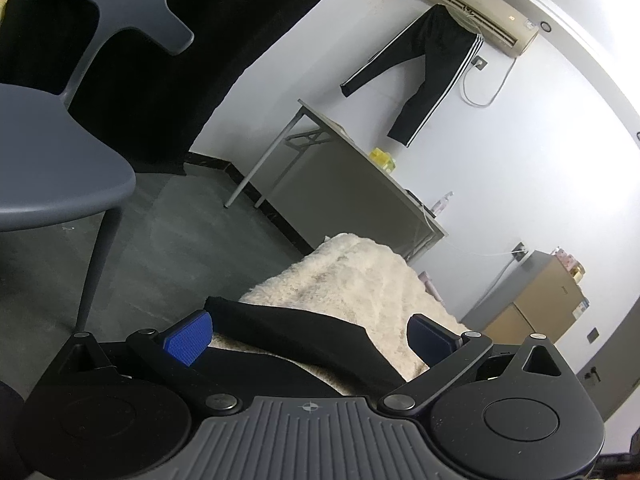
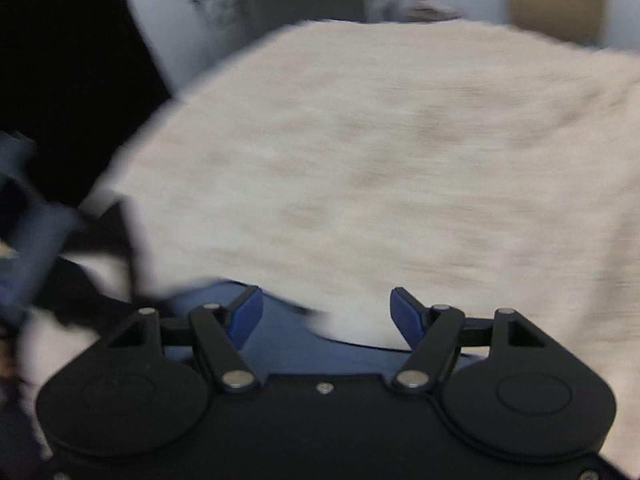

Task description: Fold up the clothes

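A black garment lies on a cream fluffy cover, right in front of my left gripper. Its jaws stand wide open with the black cloth between the blue pads, not pinched. In the blurred right wrist view my right gripper is open over the cream cover. A blue cloth lies between and under its fingers. Black fabric shows at the left beside it.
A grey chair stands at the left on the dark floor. A folding table with small items stands along the white wall. Black track pants hang from an air conditioner. Cardboard boxes sit at the right.
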A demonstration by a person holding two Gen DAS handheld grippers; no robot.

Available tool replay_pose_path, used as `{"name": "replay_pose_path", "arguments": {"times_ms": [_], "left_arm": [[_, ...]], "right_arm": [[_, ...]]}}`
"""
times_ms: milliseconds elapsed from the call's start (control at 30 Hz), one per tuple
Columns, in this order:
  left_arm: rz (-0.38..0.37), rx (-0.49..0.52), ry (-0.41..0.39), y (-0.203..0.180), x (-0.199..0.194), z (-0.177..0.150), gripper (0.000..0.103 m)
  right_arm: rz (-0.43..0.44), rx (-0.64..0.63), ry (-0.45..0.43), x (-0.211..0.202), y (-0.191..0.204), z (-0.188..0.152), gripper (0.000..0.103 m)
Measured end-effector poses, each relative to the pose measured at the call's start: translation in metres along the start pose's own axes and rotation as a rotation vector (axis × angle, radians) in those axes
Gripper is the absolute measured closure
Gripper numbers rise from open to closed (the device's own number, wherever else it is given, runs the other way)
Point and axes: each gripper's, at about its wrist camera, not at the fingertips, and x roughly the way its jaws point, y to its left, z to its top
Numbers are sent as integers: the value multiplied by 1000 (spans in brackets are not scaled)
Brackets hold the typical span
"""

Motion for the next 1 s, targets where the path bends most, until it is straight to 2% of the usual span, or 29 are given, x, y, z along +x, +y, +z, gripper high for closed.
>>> {"name": "replay_pose_path", "arguments": {"times_ms": [67,100,133,167,267,300,400,533,567,600,633,667,700,733,767,800,833,867,900,1000], "left_arm": [[1,7,4,-1,1,0,0],[1,10,4,-1,1,0,0],[0,12,4,-1,0,0,0],[0,12,4,-1,0,0,0],[1,7,5,1,0,-1,0],[1,5,5,1,0,-1,0],[-1,6,8,0,2,-1,0],[-5,11,7,0,2,-1,0],[-5,12,6,0,2,-1,0],[-4,12,5,0,1,-1,0],[-4,10,4,1,1,-1,0],[-3,5,2,1,1,0,0],[-2,1,1,2,1,0,0],[-2,-3,2,3,1,0,0],[-2,-6,3,3,2,0,0],[-2,-5,6,3,2,0,0],[-1,-2,10,2,2,0,0],[-2,4,9,1,2,0,0],[-2,8,8,0,1,-1,0],[-2,8,7,0,1,-1,0]], "right_arm": [[-59,-104,76,21,18,-5,34],[-92,-157,114,32,27,-7,50],[-88,-164,142,40,30,-9,69],[-75,-159,168,47,32,-10,97],[-54,-52,35,25,21,1,98],[-65,22,-83,-1,8,11,98],[-149,138,-361,-63,-19,27,98],[-395,358,-644,-118,-48,31,97],[-421,380,-671,-123,-50,30,97],[-475,421,-730,-134,-58,27,96],[-518,437,-743,-137,-62,26,94],[-556,445,-741,-137,-65,25,80],[-607,435,-700,-129,-69,27,53],[-617,393,-593,-114,-76,31,36],[-612,342,-485,-101,-81,33,29],[-605,290,-379,-89,-85,34,37],[-655,251,-326,-80,-86,29,38],[-690,254,-337,-79,-85,23,33],[-703,288,-379,-84,-87,12,23],[-647,403,-431,-95,-101,-16,20]]}}
